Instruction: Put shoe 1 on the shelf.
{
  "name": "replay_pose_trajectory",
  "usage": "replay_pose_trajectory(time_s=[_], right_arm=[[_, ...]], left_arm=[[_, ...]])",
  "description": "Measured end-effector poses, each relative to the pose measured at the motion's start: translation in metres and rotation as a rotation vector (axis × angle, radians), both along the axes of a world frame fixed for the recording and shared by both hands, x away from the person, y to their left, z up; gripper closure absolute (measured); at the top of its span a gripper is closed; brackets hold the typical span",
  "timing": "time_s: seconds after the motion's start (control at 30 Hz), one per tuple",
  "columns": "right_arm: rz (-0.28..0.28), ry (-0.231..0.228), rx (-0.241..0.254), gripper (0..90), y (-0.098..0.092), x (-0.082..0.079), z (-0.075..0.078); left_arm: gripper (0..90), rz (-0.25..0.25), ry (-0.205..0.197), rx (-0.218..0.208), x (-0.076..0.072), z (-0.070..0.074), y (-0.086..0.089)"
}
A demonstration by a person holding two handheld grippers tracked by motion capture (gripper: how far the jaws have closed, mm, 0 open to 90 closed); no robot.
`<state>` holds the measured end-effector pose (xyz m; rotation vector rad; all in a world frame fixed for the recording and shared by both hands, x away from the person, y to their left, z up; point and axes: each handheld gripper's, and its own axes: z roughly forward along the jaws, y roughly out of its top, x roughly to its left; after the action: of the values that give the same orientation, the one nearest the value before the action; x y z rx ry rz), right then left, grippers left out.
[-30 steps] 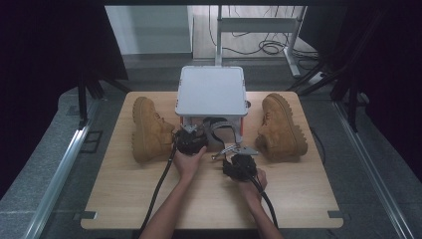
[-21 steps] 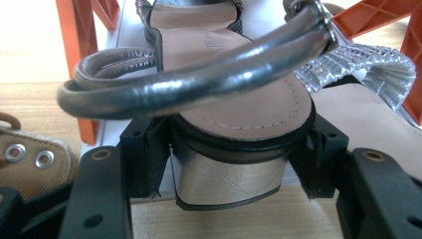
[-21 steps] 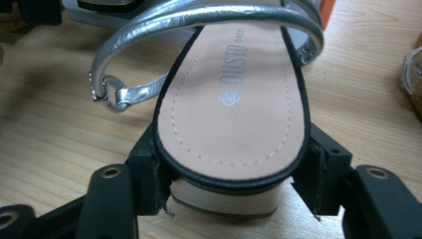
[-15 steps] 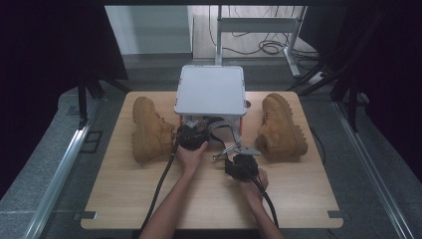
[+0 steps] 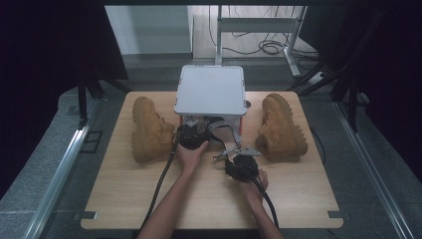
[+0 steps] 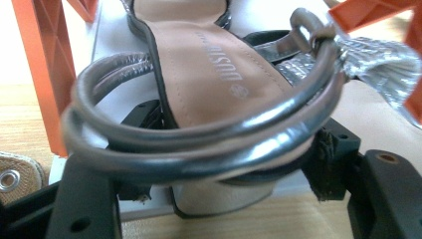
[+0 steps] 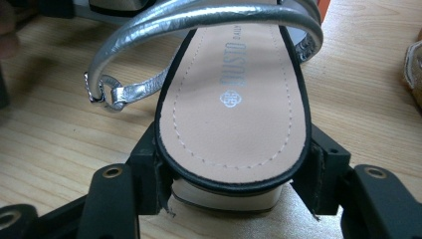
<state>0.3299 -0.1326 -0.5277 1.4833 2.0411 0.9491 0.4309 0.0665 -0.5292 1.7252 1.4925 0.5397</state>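
We judge the job half done: the left gripper (image 6: 224,164), fingers just easing apart, has one silver sandal (image 6: 214,64) loosely between them under the white stand (image 5: 210,89), while the right gripper (image 7: 231,174) pinches the other sandal (image 7: 234,104) at its heel, out on the table (image 5: 124,199).

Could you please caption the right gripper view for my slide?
Right gripper clamps the heel end of a silver-strapped sandal above the wooden table.

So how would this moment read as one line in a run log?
left gripper: jaws just opening, heel of first sandal between them, under rack | right gripper: shut on heel of second sandal
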Motion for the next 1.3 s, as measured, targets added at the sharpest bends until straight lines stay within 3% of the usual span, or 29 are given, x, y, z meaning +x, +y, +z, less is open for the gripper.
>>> replay_pose_trajectory(time_s=[0.07,0.17,0.33,0.53,0.8,0.97,1.3], right_arm=[[0.001,0.000,0.000,40.2,0.000,0.000,0.000],[-0.001,0.002,0.003,40.3,-0.001,0.000,-0.001],[-0.001,0.002,0.002,40.6,-0.003,0.000,-0.001],[-0.002,0.001,0.003,40.7,-0.003,0.000,-0.001],[-0.016,0.001,0.012,40.7,-0.001,-0.001,-0.002],[-0.050,-0.002,0.031,40.8,0.003,-0.003,-0.004],[-0.116,-0.014,0.072,40.8,0.012,-0.007,-0.007]], left_arm=[[29.0,-0.026,-0.007,0.006,-0.004,0.002,0.005],[33.9,-0.066,-0.005,0.007,-0.011,0.005,0.007],[37.9,-0.055,0.005,0.032,-0.020,0.006,0.006],[39.5,-0.039,0.009,0.039,-0.022,0.003,0.007],[40.6,-0.030,0.022,0.015,-0.016,-0.003,0.005],[40.0,-0.036,0.023,0.032,-0.016,-0.001,0.004],[40.5,-0.047,0.028,0.020,-0.015,0.001,0.007]])
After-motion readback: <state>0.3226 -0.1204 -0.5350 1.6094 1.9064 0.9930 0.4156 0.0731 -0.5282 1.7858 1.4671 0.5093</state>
